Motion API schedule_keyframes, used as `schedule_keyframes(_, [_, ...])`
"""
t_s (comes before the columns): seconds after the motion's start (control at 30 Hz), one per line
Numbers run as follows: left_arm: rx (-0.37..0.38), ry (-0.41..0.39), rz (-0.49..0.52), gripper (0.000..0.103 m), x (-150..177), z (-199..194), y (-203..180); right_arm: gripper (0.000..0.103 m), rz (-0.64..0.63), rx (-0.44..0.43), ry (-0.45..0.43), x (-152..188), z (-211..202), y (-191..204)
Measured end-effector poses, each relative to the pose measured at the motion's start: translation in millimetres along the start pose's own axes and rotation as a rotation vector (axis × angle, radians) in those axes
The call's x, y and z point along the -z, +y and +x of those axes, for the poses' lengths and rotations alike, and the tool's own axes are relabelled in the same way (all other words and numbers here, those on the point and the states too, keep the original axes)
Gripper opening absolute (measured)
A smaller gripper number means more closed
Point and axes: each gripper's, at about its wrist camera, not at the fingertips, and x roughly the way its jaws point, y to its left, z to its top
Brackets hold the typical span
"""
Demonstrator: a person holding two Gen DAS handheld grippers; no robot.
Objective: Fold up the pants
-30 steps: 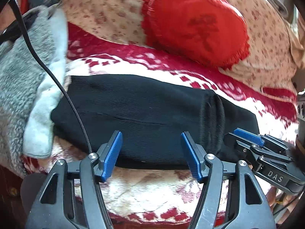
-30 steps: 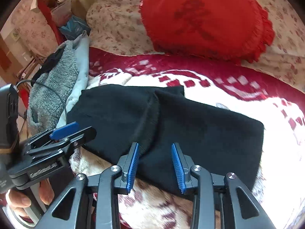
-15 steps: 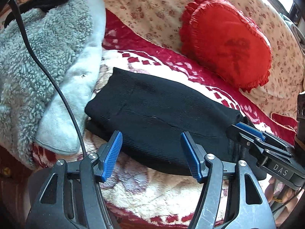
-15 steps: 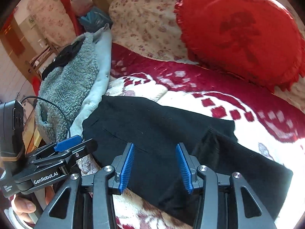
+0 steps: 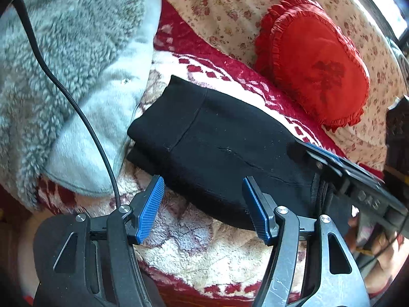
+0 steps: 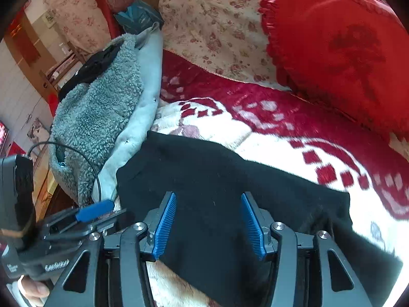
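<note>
The black pants [image 5: 217, 143] lie folded in a long strip across a red and white blanket [image 5: 194, 245]. Their left end [image 6: 153, 163] rests beside a grey fleece. My left gripper [image 5: 203, 200] hovers open over the near edge of the strip with nothing between its blue pads [image 5: 150, 206]. In the right wrist view, my right gripper [image 6: 208, 221] hangs over the middle of the pants [image 6: 230, 179]. Its jaws are opening, and the black cloth lies under the gap without either pad pressing on it. Each gripper also shows in the other's view: the right gripper [image 5: 342, 168] and the left gripper [image 6: 84, 220].
A grey fleece garment [image 5: 66, 58] lies heaped against the pants' left end, with a black cable [image 5: 76, 107] trailing across it. A red frilled cushion [image 5: 314, 58] leans on floral bedding [image 5: 225, 7] behind. A hand [image 6: 33, 289] holds the left gripper's handle.
Both views have swung left along the pants towards the end by the grey fleece. The right gripper's pads stand wider apart than before. The left gripper's gap is unchanged.
</note>
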Motion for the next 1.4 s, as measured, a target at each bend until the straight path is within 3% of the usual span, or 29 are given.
schedule_keyframes(0.37, [0.021,0.049,-0.173,0.064,2,18,24,0.059,-0.160,-0.031,0.074,-56,67,41])
schedule_keyframes(0.6, [0.046,0.056,-0.186,0.085,-1,32,20,0.060,-0.197,-0.062,0.169,-72,122,49])
schedule_keyframes(0.67, [0.024,0.063,-0.156,0.086,-2,36,15,0.054,-0.159,-0.111,0.165,-71,127,44])
schedule_keyframes(0.7, [0.006,0.064,-0.123,0.086,-2,38,11,0.040,-0.135,-0.142,0.134,-70,126,41])
schedule_keyframes(0.73, [0.000,0.060,-0.104,0.086,-3,37,9,0.034,-0.118,-0.164,0.129,-69,125,38])
schedule_keyframes(0.77, [0.001,0.050,-0.092,0.074,-2,36,7,0.030,-0.105,-0.167,0.121,-67,124,36])
schedule_keyframes(0.8, [0.024,0.038,-0.090,0.055,-2,34,6,0.021,-0.091,-0.178,0.106,-66,120,34])
schedule_keyframes(0.83, [0.042,0.032,-0.093,0.049,-2,30,5,0.017,-0.074,-0.203,0.090,-66,114,32])
schedule_keyframes(0.87, [0.049,0.026,-0.090,0.034,-3,26,4,0.015,-0.054,-0.229,0.065,-65,104,29])
schedule_keyframes(0.9, [0.057,0.013,-0.076,0.026,-3,20,1,0.014,-0.043,-0.244,0.046,-65,96,28])
schedule_keyframes(1.0, [0.089,-0.069,-0.030,0.023,-1,-8,-14,0.013,-0.020,-0.288,-0.046,-66,57,22])
schedule_keyframes(1.17, [0.180,-0.184,0.173,0.021,10,-56,-76,0.013,0.033,-0.322,-0.208,-60,-26,-4])
schedule_keyframes(1.3, [0.238,-0.184,0.376,0.022,37,-61,-134,0.013,0.118,-0.291,-0.288,-33,-90,-50])
schedule_keyframes(1.4, [0.263,-0.089,0.492,0.021,62,-37,-167,0.022,0.226,-0.157,-0.332,7,-127,-95])
